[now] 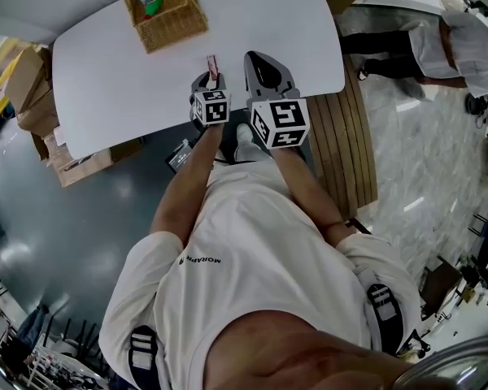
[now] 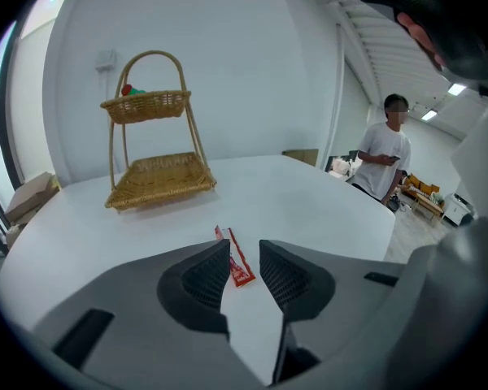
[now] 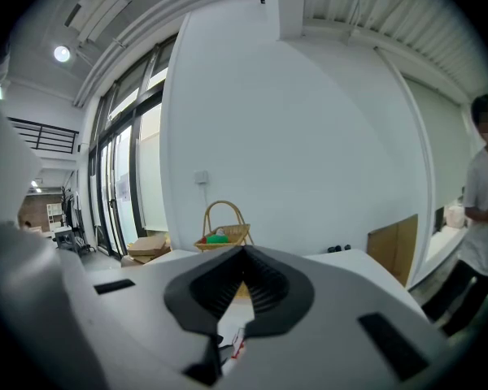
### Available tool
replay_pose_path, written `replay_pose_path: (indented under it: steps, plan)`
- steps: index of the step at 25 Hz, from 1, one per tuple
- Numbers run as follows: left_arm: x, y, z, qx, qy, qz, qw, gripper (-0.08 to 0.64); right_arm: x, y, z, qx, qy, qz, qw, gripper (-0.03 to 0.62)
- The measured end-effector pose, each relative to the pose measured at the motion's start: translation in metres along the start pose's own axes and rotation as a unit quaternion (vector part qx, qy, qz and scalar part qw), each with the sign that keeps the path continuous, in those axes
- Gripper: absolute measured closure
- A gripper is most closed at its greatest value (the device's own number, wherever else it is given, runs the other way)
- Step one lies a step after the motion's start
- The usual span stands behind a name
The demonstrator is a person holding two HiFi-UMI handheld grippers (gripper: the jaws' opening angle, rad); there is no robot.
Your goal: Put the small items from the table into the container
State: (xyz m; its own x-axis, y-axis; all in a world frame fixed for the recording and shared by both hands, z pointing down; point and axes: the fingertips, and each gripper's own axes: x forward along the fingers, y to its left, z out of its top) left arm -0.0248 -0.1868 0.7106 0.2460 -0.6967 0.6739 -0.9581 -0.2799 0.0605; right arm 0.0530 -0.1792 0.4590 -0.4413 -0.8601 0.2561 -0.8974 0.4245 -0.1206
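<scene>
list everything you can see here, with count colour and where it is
rounded table: one, white, in front of the person
two-tier wicker basket with hoop handle: one, tan, far side of the table
small items: at least two, green and red, basket's top tier
flat sachet: one, red and white, on the table just ahead of the left jaws
cardboard boxes: several, brown, floor left of the table
bystander: one, white shirt, standing off to the right
left hand-held gripper: one, grey, jaws apart, aimed at the sachet
right hand-held gripper: one, grey, shut, empty, beside the left
</scene>
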Motion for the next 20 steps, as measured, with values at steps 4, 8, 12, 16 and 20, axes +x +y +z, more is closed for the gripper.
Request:
replay_pose_path:
  steps: [4, 8, 12, 16, 20]
  plan:
    - [0.013, 0.000, -0.011, -0.002, 0.017, 0.002, 0.9998, 0.463, 0.000, -0.003, -0.005, -0.001, 0.005, 0.001, 1.000, 0.580]
    - [0.021, 0.000, -0.022, -0.009, 0.038, 0.006, 0.9992, 0.463, -0.002, -0.006, -0.007, -0.003, 0.008, -0.004, 1.000, 0.580]
    - [0.031, 0.001, -0.032, -0.013, 0.054, 0.007, 0.9984, 0.462, 0.001, -0.011, -0.011, -0.002, 0.014, -0.007, 1.000, 0.580]
    - [0.038, 0.002, -0.041, -0.028, 0.071, 0.012, 0.9970, 0.460, 0.003, -0.014, -0.014, -0.003, 0.017, -0.010, 1.000, 0.580]
    - [0.041, 0.003, -0.044, -0.039, 0.077, 0.014, 0.9962, 0.460, 0.002, -0.016, -0.015, -0.002, 0.019, -0.012, 1.000, 0.580]
